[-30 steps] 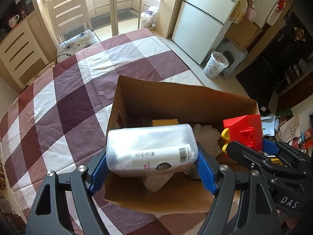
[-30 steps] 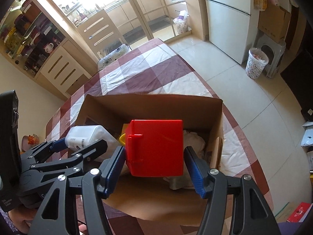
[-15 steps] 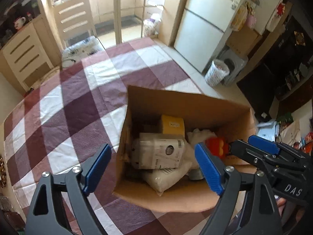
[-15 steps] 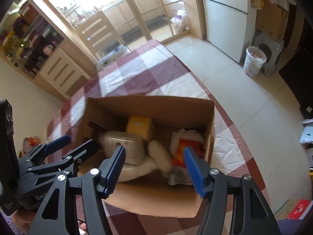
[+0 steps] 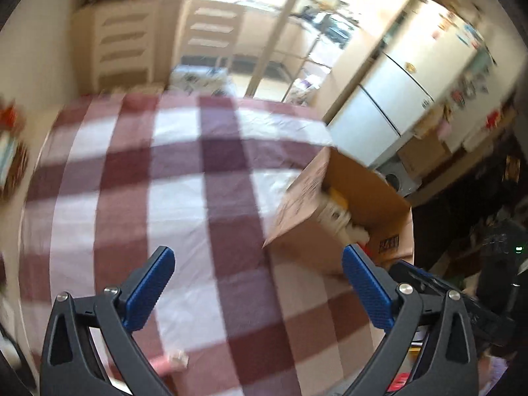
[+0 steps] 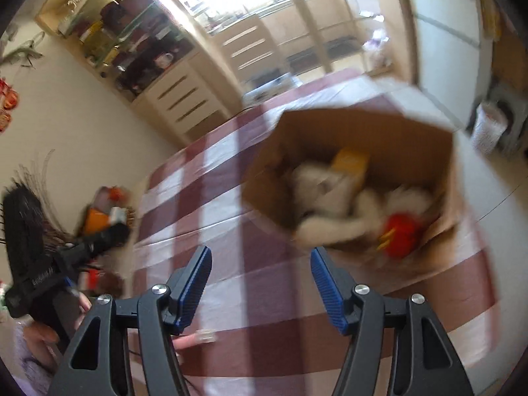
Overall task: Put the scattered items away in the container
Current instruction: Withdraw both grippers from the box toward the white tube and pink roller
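Now the left gripper (image 5: 257, 279) is spreading wide, jaws opening, nothing between its blue pads (image 5: 150, 285), only checked tablecloth (image 5: 184, 204) beneath. Right gripper (image 6: 260, 282) sits about half spread, also empty, hovering over the cloth just short of the cardboard box (image 6: 425, 138). That box stands toward the table's right edge in the left wrist view, and the tidied items are down inside it: a red toy (image 6: 401, 232) against the near right wall, a yellow pack (image 6: 349, 161) toward the far wall, pale bottles and bags (image 6: 323, 191) heaped between them. Everything's smeared by motion blur. Writing: a dark printed stamp (image 5: 389, 241) on the box's inner wall, unreadable; white lettering on the left gripper's black body in the right wrist view, too blurred to make out. One pink thing with a pale tip (image 6: 198, 338) lies at the near edge of the table, by the right gripper's left finger
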Tool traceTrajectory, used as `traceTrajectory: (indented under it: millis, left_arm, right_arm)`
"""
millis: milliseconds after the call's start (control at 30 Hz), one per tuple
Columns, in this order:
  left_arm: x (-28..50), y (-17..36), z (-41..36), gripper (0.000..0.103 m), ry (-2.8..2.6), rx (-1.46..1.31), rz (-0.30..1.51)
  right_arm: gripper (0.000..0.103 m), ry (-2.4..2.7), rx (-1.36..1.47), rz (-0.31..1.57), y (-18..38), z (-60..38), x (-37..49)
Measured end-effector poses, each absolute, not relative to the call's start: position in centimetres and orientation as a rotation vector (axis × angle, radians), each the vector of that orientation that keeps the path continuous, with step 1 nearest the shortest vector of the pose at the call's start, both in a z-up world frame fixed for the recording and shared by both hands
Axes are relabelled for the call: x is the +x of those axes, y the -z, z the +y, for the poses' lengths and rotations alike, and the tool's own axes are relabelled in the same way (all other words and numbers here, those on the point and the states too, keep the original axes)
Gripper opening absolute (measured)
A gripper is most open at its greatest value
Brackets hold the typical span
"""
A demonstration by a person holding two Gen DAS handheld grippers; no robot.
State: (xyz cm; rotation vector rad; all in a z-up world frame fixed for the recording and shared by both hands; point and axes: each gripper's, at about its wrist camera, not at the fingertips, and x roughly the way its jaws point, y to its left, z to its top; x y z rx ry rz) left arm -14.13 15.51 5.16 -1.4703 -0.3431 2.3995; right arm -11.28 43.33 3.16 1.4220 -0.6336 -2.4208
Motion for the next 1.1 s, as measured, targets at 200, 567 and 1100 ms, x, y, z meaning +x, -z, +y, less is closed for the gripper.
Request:
traceTrajectory:
  millis: [200,567,1100]
  left_arm:
    - [-8.0,-1.6,6.9,0.102,-2.534,-1.664,-0.316]
    - [1.4,2.4,-5.0,0.102,-2.637,-1.849,-0.474]
    - [2.8,8.9,-6.9,0.102,-2.496,-2.043,-0.613]
  right_arm:
    - [0.064,2.24,1.619,-0.545,1.1,36.1,-10.4]
    - [0.064,2.166,1.695,-0.063,3.4,23.7,-9.1]
    - [0.064,2.077,1.972,-0.091,9.5,19.0,-5.3]
